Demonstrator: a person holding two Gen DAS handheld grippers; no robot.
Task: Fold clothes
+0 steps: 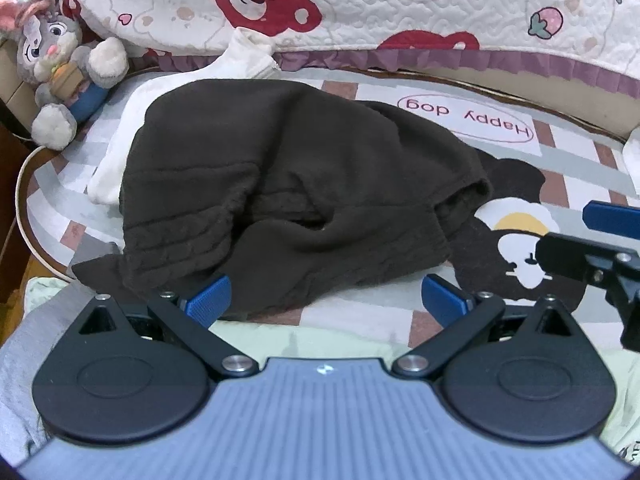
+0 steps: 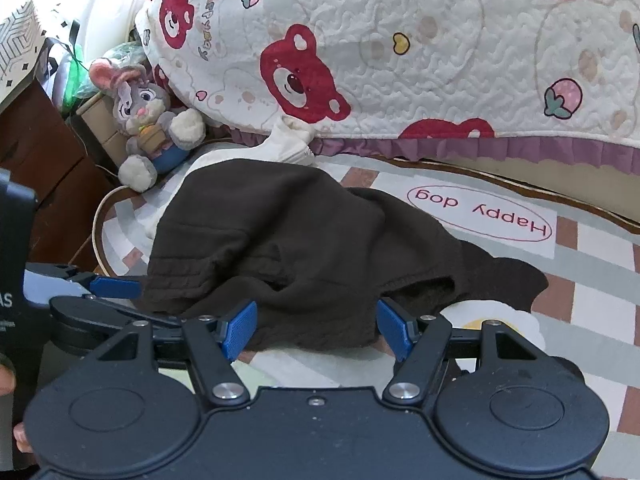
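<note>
A quilted bedcover printed with red bears and strawberries fills the back of both views, its purple frill hanging along the lower edge; in front of it lies a checked mat in grey, white and dusty pink, marked "Happy dog" in an oval and bearing a dark bear-shaped print with a fried egg; on that mat, in a loose heap, sits the dark brown knitted garment, bunched and rumpled, with ribbed bands showing on its left part and a fold opening toward the right; a white garment lies partly beneath its far left side, a zipped end of it reaching up toward the frill; a grey plush rabbit leans at the mat's far left corner.

The left gripper hovers at the near edge of the brown garment with its blue pads spread wide and nothing between them; the left pad overlaps the knit's hem in this view, though contact cannot be told; the right gripper likewise stands open and empty, its pads flanking the near hem of the garment; from the left wrist view it shows at the far right, just beside the egg print.
</note>
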